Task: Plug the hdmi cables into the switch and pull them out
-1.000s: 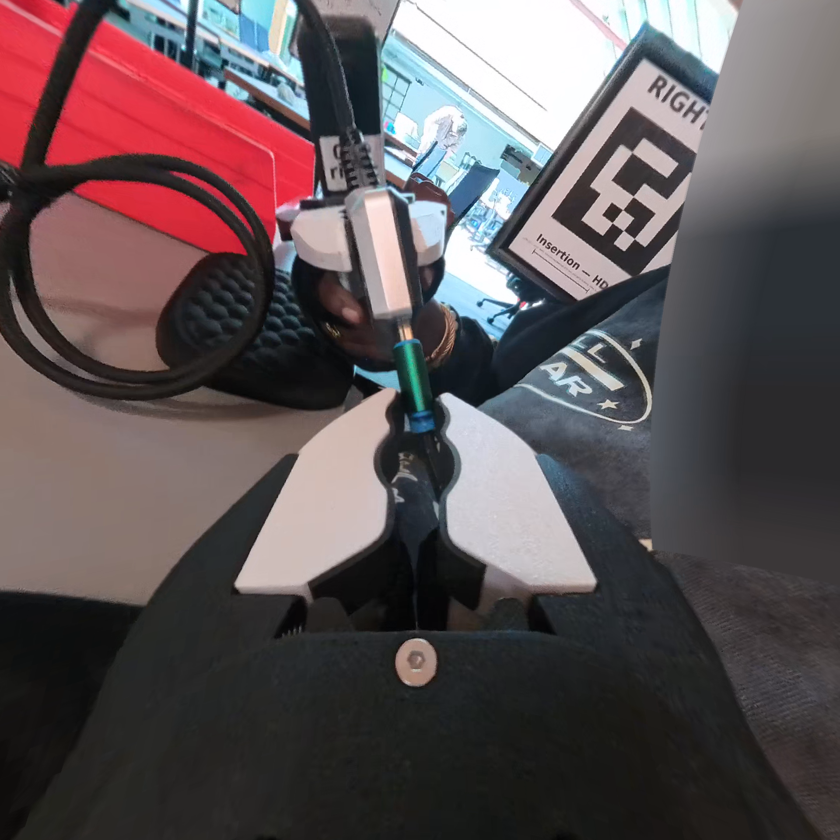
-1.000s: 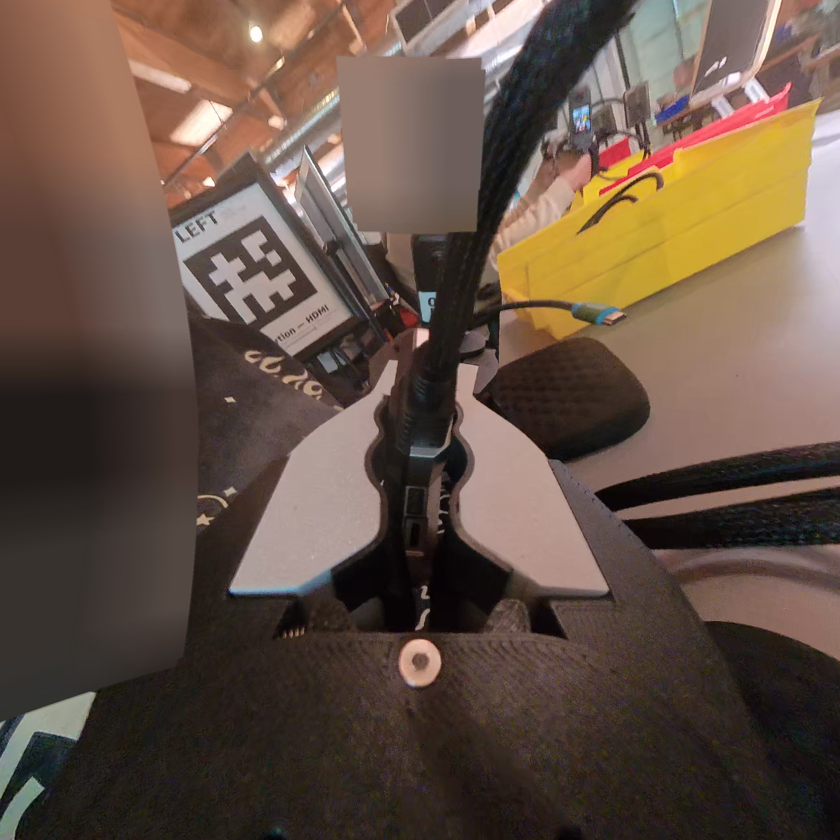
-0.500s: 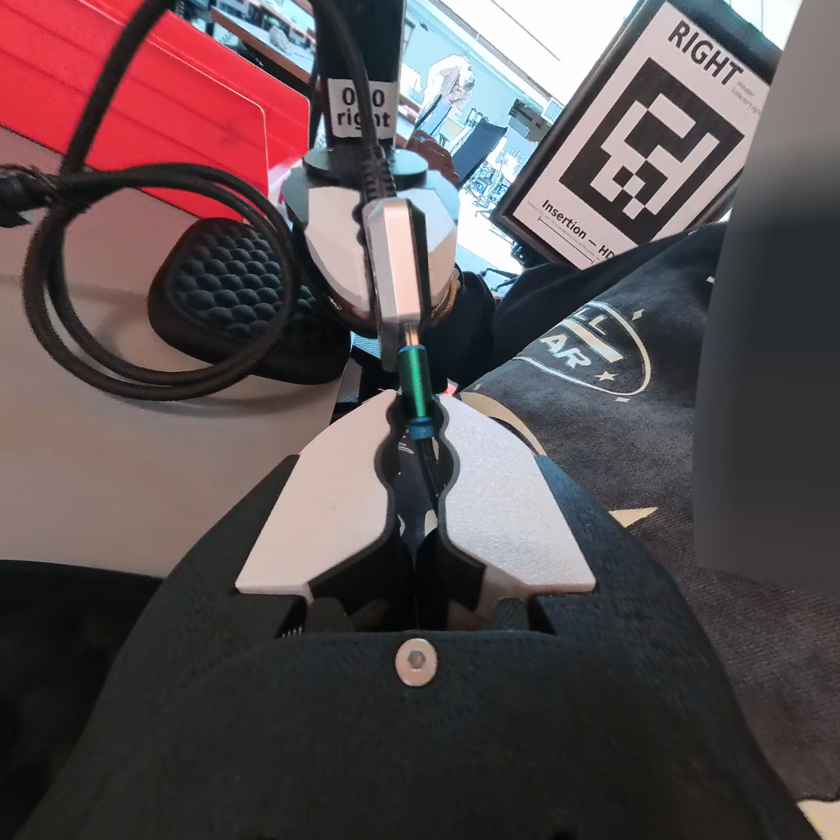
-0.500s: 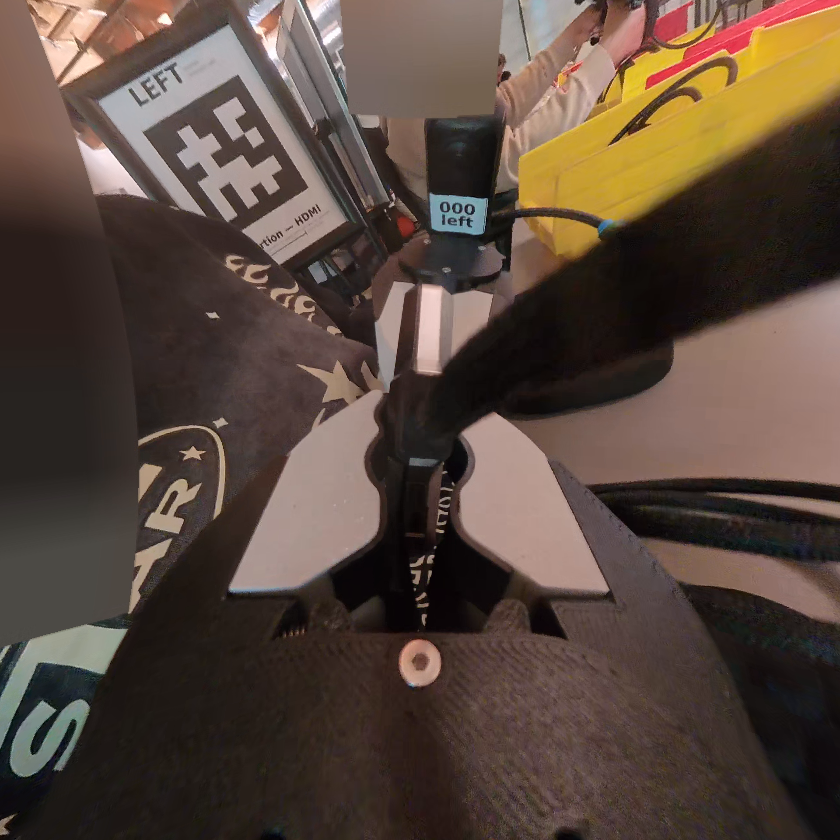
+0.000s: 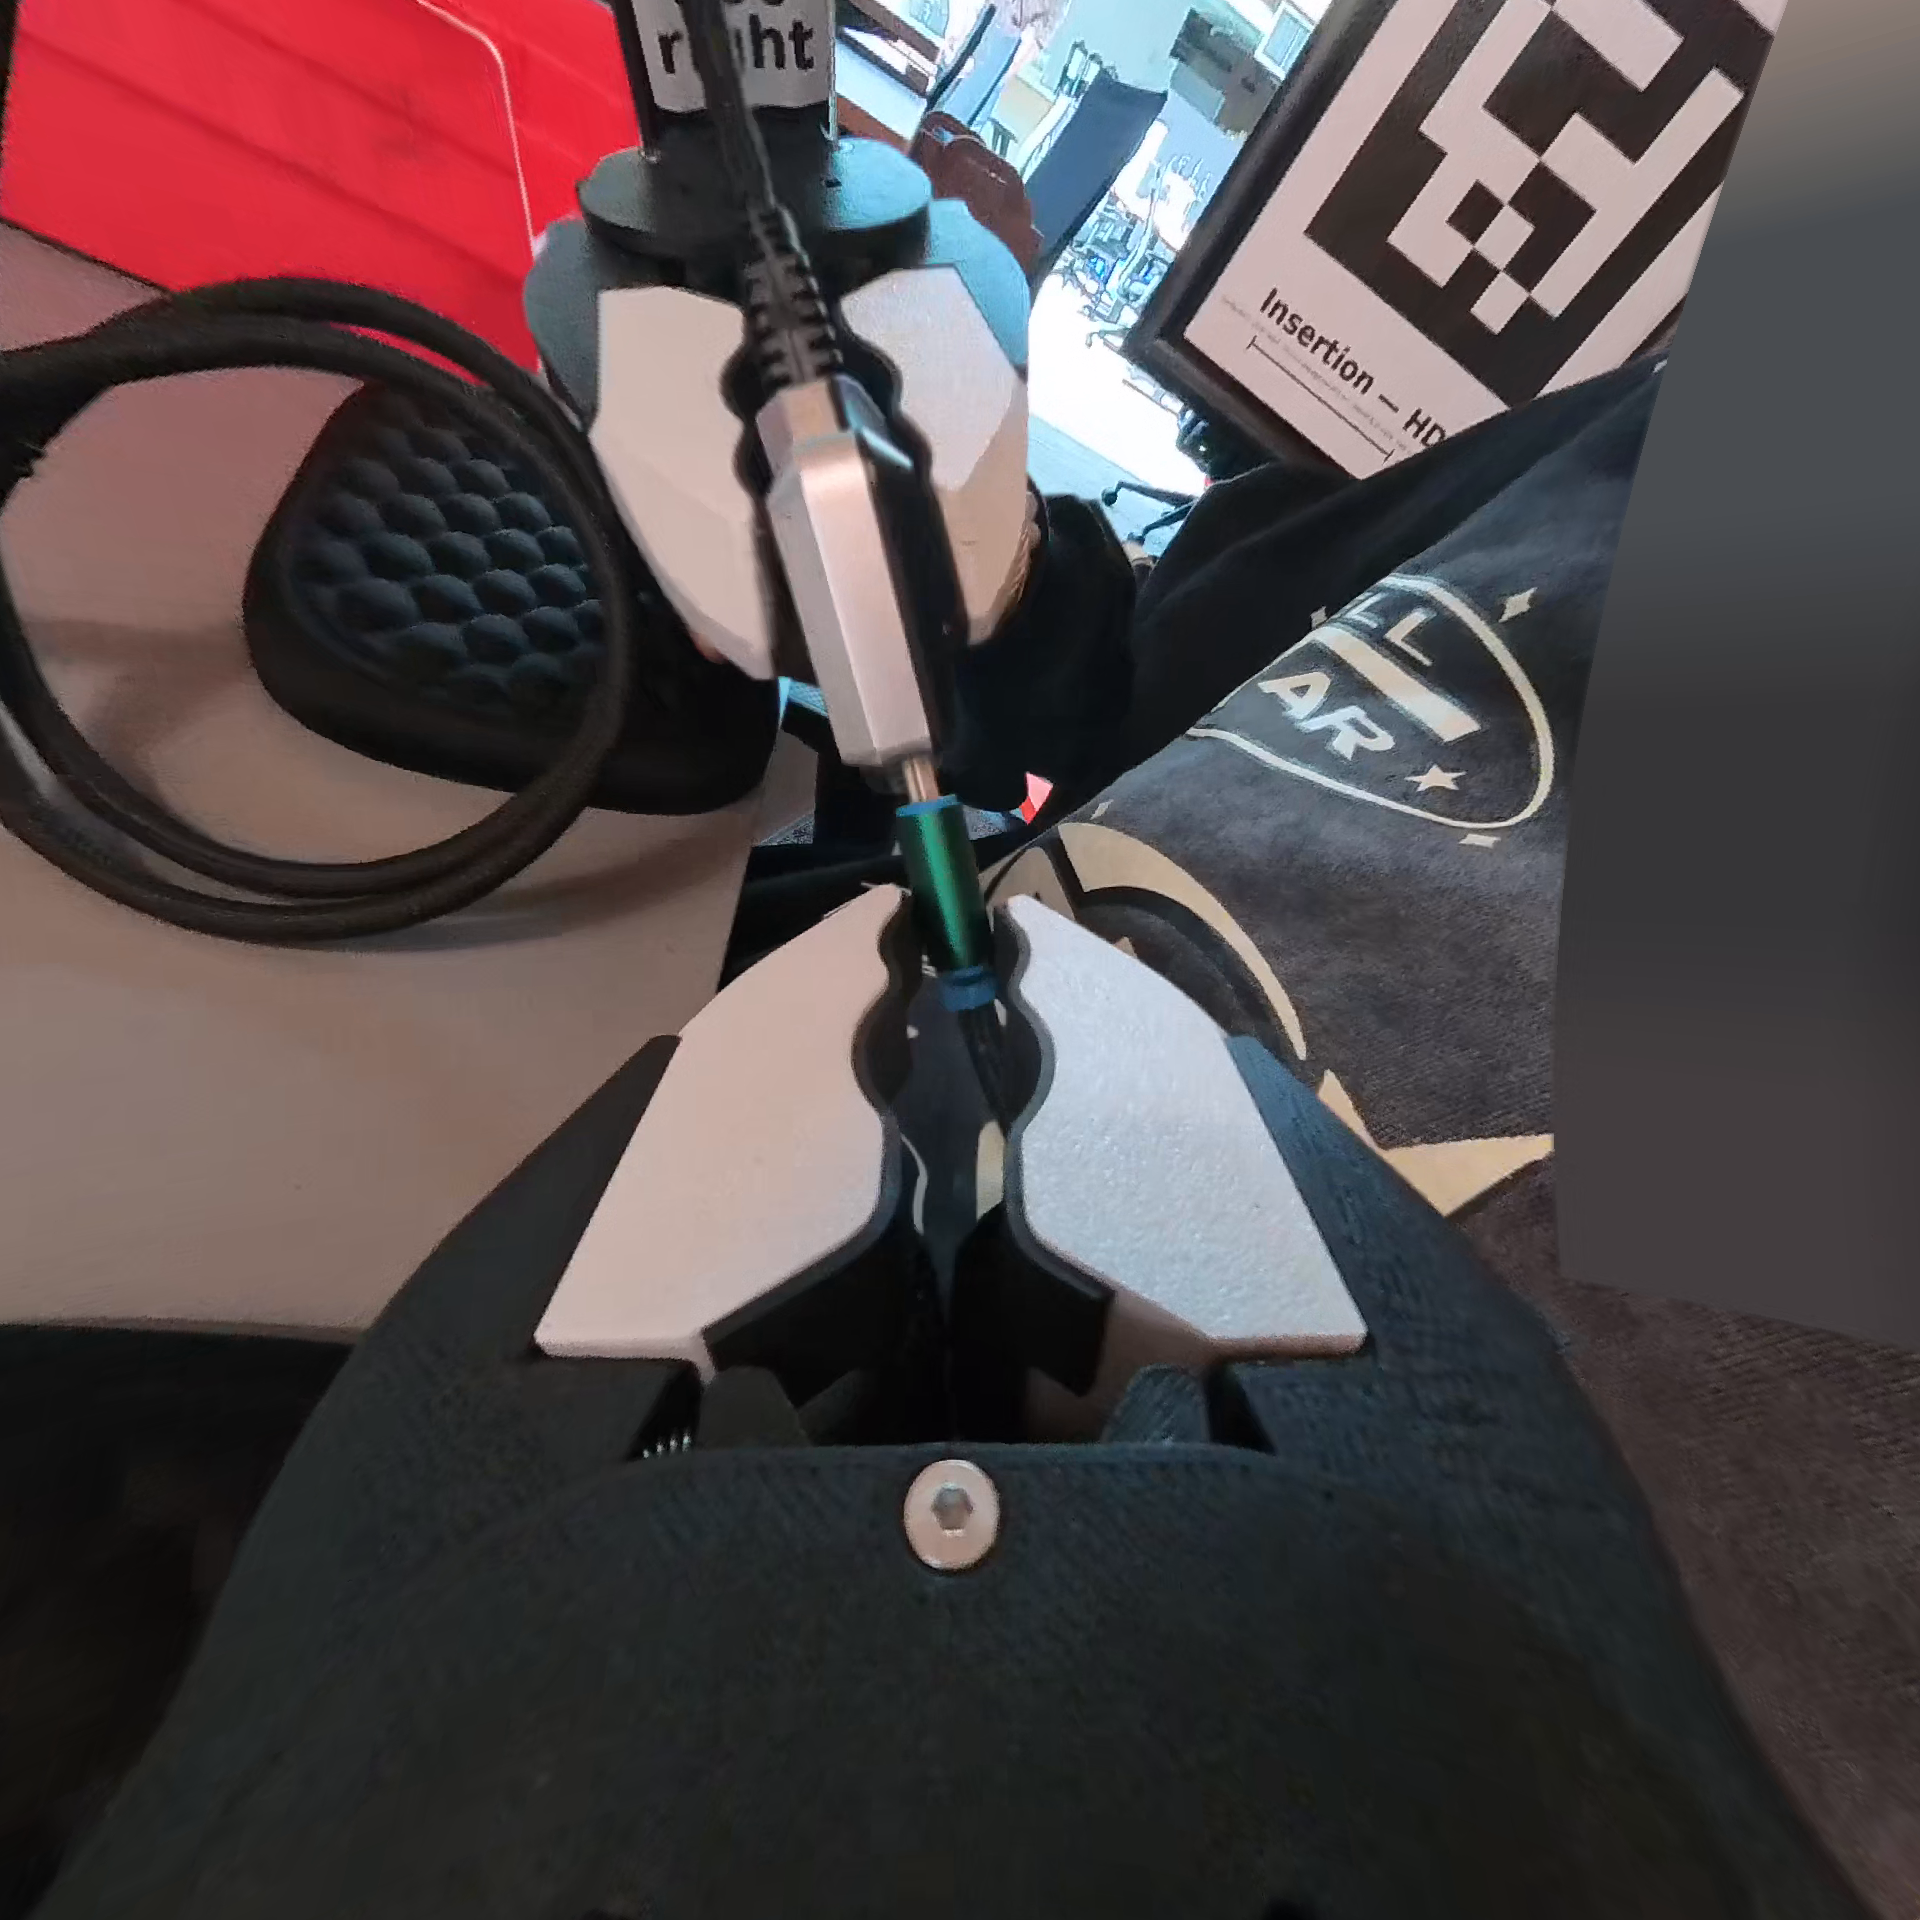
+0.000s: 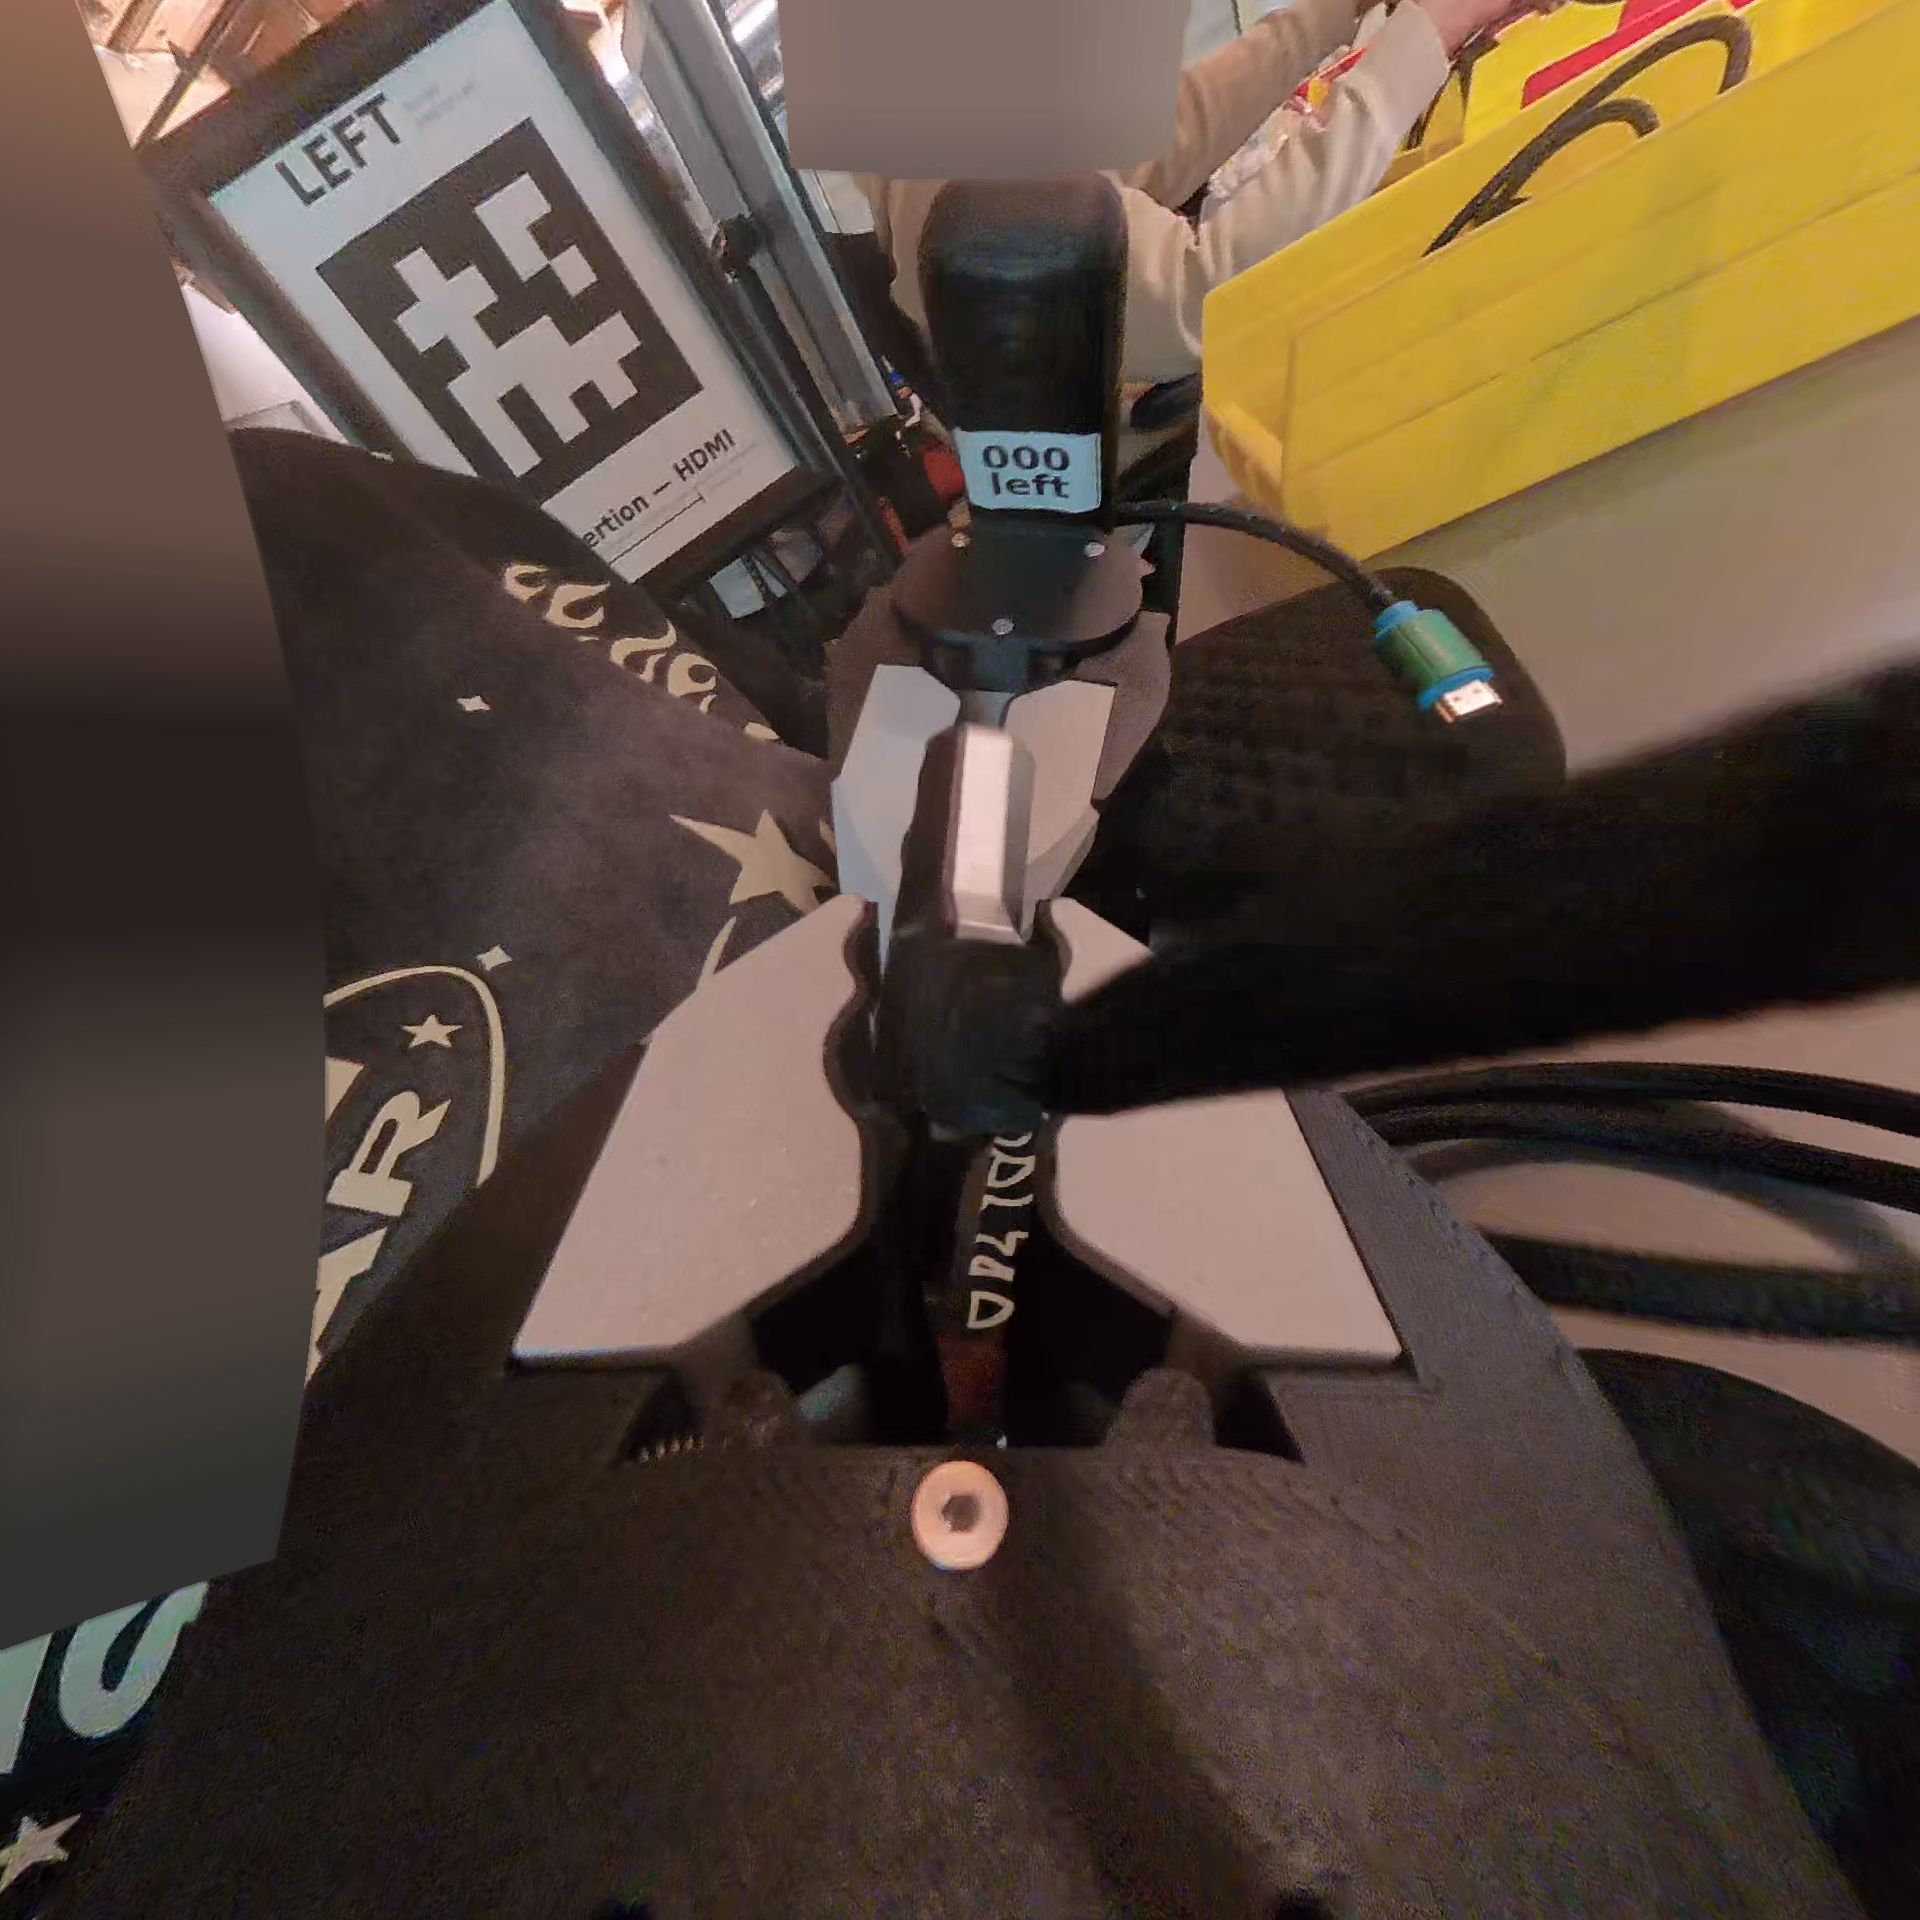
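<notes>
In the left wrist view my left gripper point(image 5: 951, 920) is shut on a green HDMI plug point(image 5: 940, 883). The plug's metal tip meets the near end of the silver switch point(image 5: 852, 582). The right gripper point(image 5: 831, 520) faces me and holds the switch by its cable end. In the right wrist view my right gripper point(image 6: 956, 945) is shut on the switch point(image 6: 982, 831) where its thick black braided cable point(image 6: 1455, 935) leaves to the right. The left gripper point(image 6: 977, 748) sits just behind the switch. The green cable's other plug point(image 6: 1439, 670) hangs free.
A coiled black cable point(image 5: 312, 862) and a black wrist pad point(image 5: 436, 613) lie on the grey table point(image 5: 260, 1091). A red bin point(image 5: 260, 156) and a yellow bin point(image 6: 1558, 312) stand behind. Marker boards point(image 5: 1507, 208) point(image 6: 499, 322) and a person's dark shirt point(image 5: 1351, 831) are close.
The two grippers have drawn closer together and each fills more of the other's view. The switch's braided cable has swung from upright to the right. The green plug stays at the switch's end.
</notes>
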Motion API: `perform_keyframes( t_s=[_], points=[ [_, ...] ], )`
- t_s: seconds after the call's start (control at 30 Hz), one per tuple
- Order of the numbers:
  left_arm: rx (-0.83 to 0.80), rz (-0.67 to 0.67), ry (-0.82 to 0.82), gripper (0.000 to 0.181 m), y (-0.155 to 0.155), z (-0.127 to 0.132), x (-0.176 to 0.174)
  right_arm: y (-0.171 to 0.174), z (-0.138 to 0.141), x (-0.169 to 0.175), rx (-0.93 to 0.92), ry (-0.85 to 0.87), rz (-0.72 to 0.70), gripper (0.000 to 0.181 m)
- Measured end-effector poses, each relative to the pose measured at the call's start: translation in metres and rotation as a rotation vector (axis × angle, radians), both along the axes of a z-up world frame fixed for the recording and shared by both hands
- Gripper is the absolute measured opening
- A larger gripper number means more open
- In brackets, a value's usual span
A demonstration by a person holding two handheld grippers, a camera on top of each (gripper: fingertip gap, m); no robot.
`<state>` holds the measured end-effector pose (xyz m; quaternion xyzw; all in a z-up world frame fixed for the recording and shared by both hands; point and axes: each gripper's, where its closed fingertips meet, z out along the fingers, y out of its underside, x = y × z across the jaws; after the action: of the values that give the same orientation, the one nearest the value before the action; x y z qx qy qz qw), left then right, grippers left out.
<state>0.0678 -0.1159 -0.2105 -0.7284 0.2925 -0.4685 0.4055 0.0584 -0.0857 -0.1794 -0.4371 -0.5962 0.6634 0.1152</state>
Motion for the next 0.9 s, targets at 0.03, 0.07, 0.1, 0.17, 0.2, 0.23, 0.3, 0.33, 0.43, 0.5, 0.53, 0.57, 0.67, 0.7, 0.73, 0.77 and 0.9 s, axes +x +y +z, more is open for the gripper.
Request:
perform_keyframes(
  t_s=[0.03, 0.07, 0.1, 0.17, 0.2, 0.23, 0.3, 0.33, 0.43, 0.5, 0.53, 0.57, 0.67, 0.7, 0.73, 0.77, 0.9],
  points=[
    [0.000, -0.001, -0.001, 0.013, 0.000, 0.000, 0.000, 0.000, 0.001, -0.001, -0.009, 0.004, -0.003, 0.031],
    [-0.001, 0.001, -0.014, 0.013, 0.000, 0.001, 0.000, 0.000, 0.001, -0.001, -0.017, 0.006, -0.006, 0.028],
    [-0.001, 0.009, -0.025, 0.012, 0.001, 0.002, -0.001, 0.001, 0.001, 0.000, -0.024, 0.005, -0.009, 0.029],
    [0.003, 0.022, -0.020, 0.012, 0.002, 0.001, 0.000, 0.000, -0.001, 0.002, -0.033, -0.015, 0.005, 0.027],
    [0.011, 0.027, -0.014, 0.012, 0.002, 0.000, 0.001, 0.000, -0.001, 0.003, -0.035, -0.018, 0.012, 0.027],
    [0.017, 0.031, -0.013, 0.012, 0.001, -0.001, 0.001, -0.002, -0.002, 0.003, -0.034, -0.019, 0.021, 0.027],
    [0.011, 0.043, -0.006, 0.011, 0.001, -0.003, 0.001, -0.003, -0.005, 0.003, -0.016, -0.039, 0.025, 0.026],
    [0.005, 0.045, 0.015, 0.010, 0.001, -0.006, 0.000, -0.004, -0.008, 0.003, 0.005, -0.056, 0.031, 0.026],
    [0.015, 0.030, 0.128, 0.010, -0.002, -0.015, -0.001, -0.010, -0.019, 0.006, 0.086, -0.114, 0.078, 0.024],
    [0.036, 0.008, 0.144, 0.010, -0.004, -0.013, 0.004, -0.012, -0.015, 0.007, 0.041, -0.109, 0.116, 0.024],
    [0.031, -0.022, 0.145, 0.011, -0.007, -0.013, 0.008, -0.014, -0.015, 0.009, 0.027, -0.117, 0.145, 0.024],
    [0.025, -0.053, 0.158, 0.012, -0.010, -0.016, 0.012, -0.016, -0.017, 0.010, 0.033, -0.135, 0.165, 0.024],
    [0.001, -0.100, 0.172, 0.013, -0.015, -0.026, 0.022, -0.022, -0.023, 0.013, 0.064, -0.175, 0.216, 0.025],
    [-0.012, -0.101, 0.161, 0.013, -0.016, -0.027, 0.025, -0.023, -0.025, 0.014, 0.072, -0.189, 0.228, 0.025],
    [-0.025, -0.090, 0.130, 0.014, -0.014, -0.026, 0.025, -0.022, -0.024, 0.014, 0.074, -0.177, 0.221, 0.025],
    [-0.027, -0.041, 0.069, 0.014, -0.008, -0.021, 0.022, -0.015, -0.018, 0.011, 0.058, -0.141, 0.169, 0.025],
    [0.047, 0.185, -0.280, 0.015, 0.024, 0.031, -0.003, 0.019, 0.016, 0.000, -0.215, 0.026, -0.012, 0.026]
  ],
)
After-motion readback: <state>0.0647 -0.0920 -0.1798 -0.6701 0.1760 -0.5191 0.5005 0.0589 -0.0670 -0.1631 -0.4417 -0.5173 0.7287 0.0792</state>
